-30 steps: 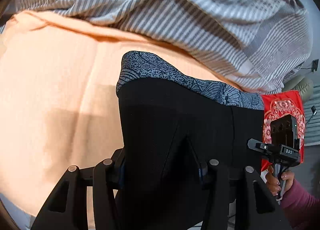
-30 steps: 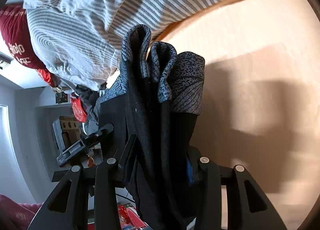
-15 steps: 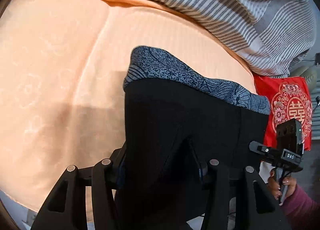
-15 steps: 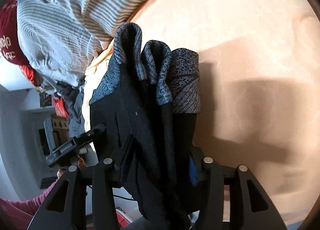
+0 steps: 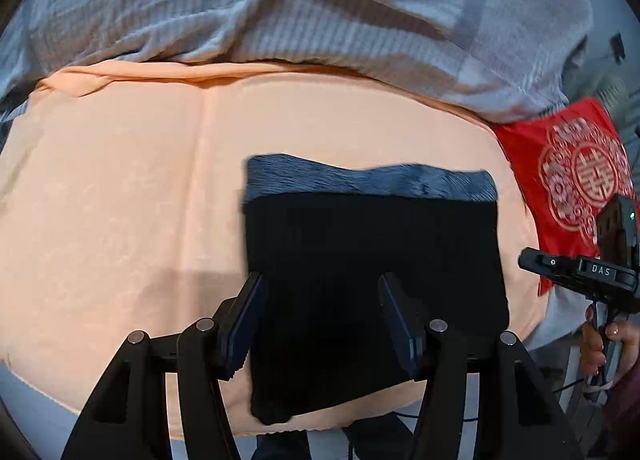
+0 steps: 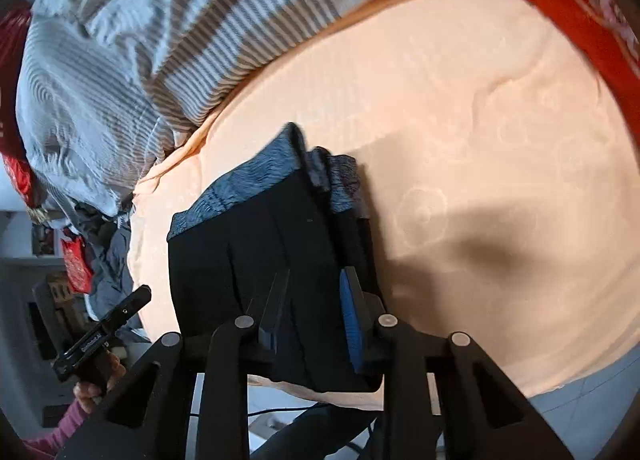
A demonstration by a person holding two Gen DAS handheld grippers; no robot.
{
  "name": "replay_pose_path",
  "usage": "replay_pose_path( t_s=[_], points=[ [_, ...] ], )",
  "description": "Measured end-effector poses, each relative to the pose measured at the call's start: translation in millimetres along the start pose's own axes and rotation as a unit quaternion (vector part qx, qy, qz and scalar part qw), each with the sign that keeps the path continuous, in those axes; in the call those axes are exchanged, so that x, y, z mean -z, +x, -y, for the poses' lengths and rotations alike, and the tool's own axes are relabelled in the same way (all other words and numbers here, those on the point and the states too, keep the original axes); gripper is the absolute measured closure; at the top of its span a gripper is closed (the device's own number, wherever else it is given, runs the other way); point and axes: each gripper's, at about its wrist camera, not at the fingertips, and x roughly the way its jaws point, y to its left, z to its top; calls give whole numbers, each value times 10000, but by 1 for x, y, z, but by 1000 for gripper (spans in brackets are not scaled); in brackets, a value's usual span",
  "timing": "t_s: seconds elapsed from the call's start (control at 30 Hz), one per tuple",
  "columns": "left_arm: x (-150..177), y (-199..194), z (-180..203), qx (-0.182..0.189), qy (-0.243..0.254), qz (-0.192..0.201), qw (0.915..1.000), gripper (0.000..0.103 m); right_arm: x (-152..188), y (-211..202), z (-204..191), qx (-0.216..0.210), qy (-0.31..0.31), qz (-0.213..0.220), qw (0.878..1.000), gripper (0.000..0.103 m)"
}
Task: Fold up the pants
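The black pants [image 5: 372,268] with a grey patterned waistband [image 5: 368,179] lie folded in a flat rectangle on the peach bedsheet [image 5: 120,199]. My left gripper [image 5: 320,292] is open, its fingers spread over the near edge of the pants. In the right wrist view the folded pants [image 6: 256,248] lie on the sheet [image 6: 480,139] with stacked layers showing at their right edge. My right gripper [image 6: 314,292] is open around that layered edge. The other gripper shows at the side of each view [image 5: 580,272] [image 6: 104,328].
A grey striped duvet [image 5: 320,11] is bunched along the far side of the bed. A red cushion with a gold emblem [image 5: 572,175] lies right of the pants. The bed's near edge [image 5: 280,432] runs just below the pants.
The pants were held up, pinched in both grippers; now they lie flat on the sheet and both grippers have opened and let go.
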Motion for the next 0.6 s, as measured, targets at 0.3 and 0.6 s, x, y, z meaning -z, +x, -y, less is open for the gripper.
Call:
replay_pose_path(
  t_s=[0.3,0.6],
  points=[
    [19,48,11,-530,181,-364,9978,44,10,28,-45,677,-1026,-57,9924,75],
    [30,68,35,-886,643,-380,9933,17,-17,54,-37,919,-813,-126,9924,76]
  ],
)
